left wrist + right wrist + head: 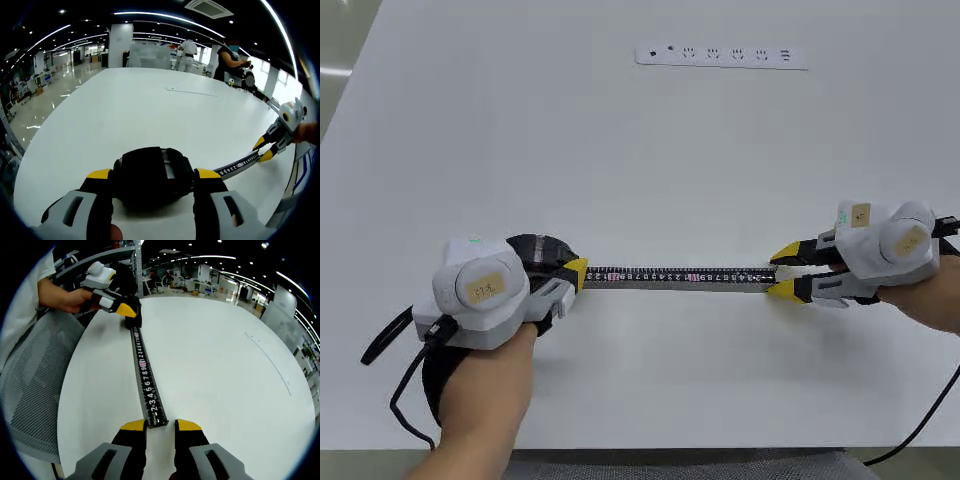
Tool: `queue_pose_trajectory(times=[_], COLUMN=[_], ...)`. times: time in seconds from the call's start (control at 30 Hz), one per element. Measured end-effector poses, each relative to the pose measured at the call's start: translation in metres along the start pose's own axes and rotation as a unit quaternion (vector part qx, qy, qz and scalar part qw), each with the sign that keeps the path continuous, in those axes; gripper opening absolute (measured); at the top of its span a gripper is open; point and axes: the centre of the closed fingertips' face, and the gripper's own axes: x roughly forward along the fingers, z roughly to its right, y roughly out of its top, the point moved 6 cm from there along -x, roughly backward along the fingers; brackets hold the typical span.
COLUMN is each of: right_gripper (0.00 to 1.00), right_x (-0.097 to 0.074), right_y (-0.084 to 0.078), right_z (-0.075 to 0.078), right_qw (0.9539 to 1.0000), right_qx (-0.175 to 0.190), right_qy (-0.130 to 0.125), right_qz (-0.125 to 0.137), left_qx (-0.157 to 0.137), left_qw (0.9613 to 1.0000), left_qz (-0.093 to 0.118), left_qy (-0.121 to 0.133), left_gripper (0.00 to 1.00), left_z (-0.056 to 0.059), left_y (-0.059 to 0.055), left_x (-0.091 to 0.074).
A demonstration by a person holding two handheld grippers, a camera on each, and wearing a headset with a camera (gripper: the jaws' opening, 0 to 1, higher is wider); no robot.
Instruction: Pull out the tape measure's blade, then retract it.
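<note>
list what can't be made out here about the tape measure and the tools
1. Head view: the tape measure case is mostly hidden behind the left tool.
2. Right gripper view: whether the right tool really pinches the blade at its tip is unclear; a gap shows beside it.
3. Head view: the blade's markings are too small to read.

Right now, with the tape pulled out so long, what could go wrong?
1. The blade is stretched far out of the tape measure case. If its tip slips away from the right gripper, it may snap back fast and whip about.
2. The left gripper pinches the rounded case only by its sides, so a hard tug could twist it loose.
</note>
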Motion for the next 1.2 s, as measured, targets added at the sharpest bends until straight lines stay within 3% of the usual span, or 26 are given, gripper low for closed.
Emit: queue_pose_trajectory(times=[0.63,1.2], right_gripper=[0.11,0.1], right_x=[0.0017,0.0047], right_y=[0.0026,0.0053], right_z=[-0.0008,0.0], right_qw=[0.9998,0.9996], right_qx=[-0.017,-0.026], right_qy=[0.008,0.014], right_qz=[0.005,0.004], left_qx=[0.004,0.005], left_qw=[1.0,0.9999], left_qz=[0.001,-0.015], left_qy=[-0.002,-0.004], left_gripper=[0.6,0.58], left_z=[-0.0011,-0.0022], left_y=[-0.0008,0.0001], left_x=[0.0012,0.0018])
